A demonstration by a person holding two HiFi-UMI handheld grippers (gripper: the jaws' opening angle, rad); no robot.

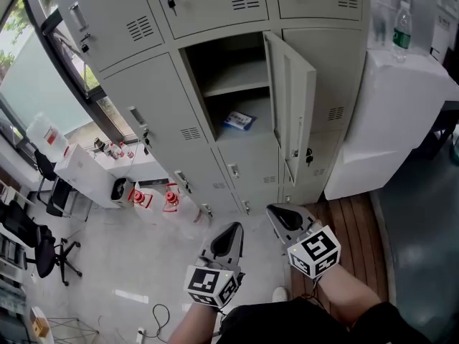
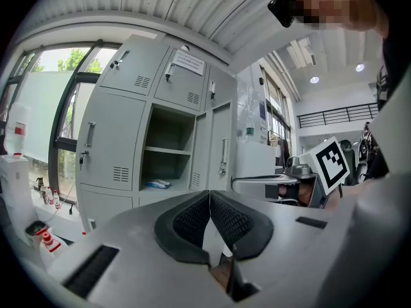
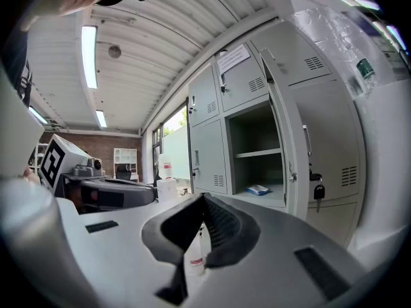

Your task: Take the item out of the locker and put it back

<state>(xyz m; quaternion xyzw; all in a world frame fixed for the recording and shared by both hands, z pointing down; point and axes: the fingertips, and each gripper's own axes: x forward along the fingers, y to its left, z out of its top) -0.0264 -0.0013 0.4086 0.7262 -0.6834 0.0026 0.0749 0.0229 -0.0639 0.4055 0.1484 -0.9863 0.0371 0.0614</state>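
Item (image 1: 238,120): blue-and-white packet, flat on the floor of the open locker (image 1: 222,40) compartment, under the shelf (image 1: 237,79). Well apart from both grippers, at 12 o'clock from them.

Left gripper (image 1: 231,233): jaws pressed together, nothing between. Right gripper (image 1: 281,217): jaws likewise meeting at the tips, empty. Both low, outside the locker.

Judged step: the reach in, not yet begun.

- Pick one gripper for the grab; keep the other low and out of the way.
- Mind the door (image 1: 295,113), standing out at 3 o'clock of the opening; pass to its 9 o'clock side.
- Spread the jaws wide before entering, not inside: probably little headroom under the shelf.
- Come in straight from 6 o'clock, level with the compartment floor, below the shelf edge.
- Set the jaws across the packet's near edge or its short sides, well onto it, not at a corner.
- Close gently: looks thin and soft, likely to buckle, or to slide toward the back wall under a push.
- Draw out along the same line, clear of door and shelf.
- Return to the same spot, lay flat, and release only once resting on the floor.
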